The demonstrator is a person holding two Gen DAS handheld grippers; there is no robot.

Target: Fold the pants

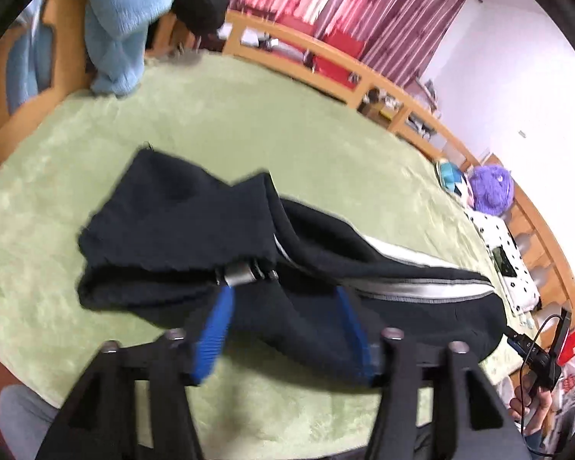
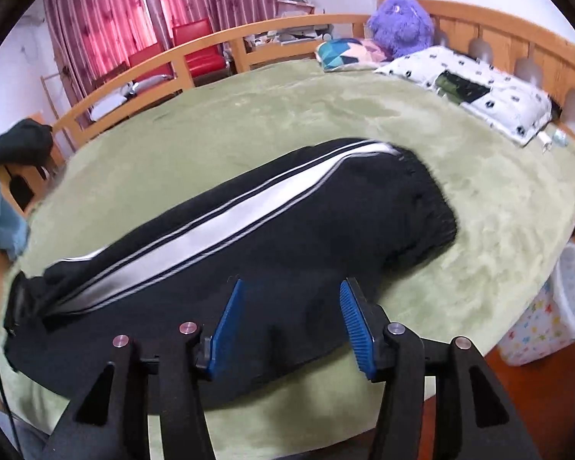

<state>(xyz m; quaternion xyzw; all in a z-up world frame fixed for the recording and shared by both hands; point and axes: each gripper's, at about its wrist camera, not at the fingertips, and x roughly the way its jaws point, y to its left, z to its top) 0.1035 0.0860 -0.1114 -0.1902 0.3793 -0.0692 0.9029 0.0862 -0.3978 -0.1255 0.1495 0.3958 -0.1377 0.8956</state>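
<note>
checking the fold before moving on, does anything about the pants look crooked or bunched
Yes. In the left wrist view, the folded-over end of the pants lies crooked, its edges off the layer beneath and bunched near the open left gripper.

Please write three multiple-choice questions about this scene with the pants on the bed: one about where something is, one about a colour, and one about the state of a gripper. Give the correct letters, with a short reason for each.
1. Where is the purple plush toy?
A. at the headboard, behind the pillows
B. on the pants
C. in the white basket

2. What colour is the wide stripe along the pants?
A. red
B. white
C. yellow

3. How does the right gripper stand?
A. shut on the pants
B. shut on a pillow
C. open over the pants

Key: 1 A, it sits against the wooden headboard. 2 B, a white band runs along the black leg. 3 C, the blue fingers stand wide apart with nothing pinched.
</note>
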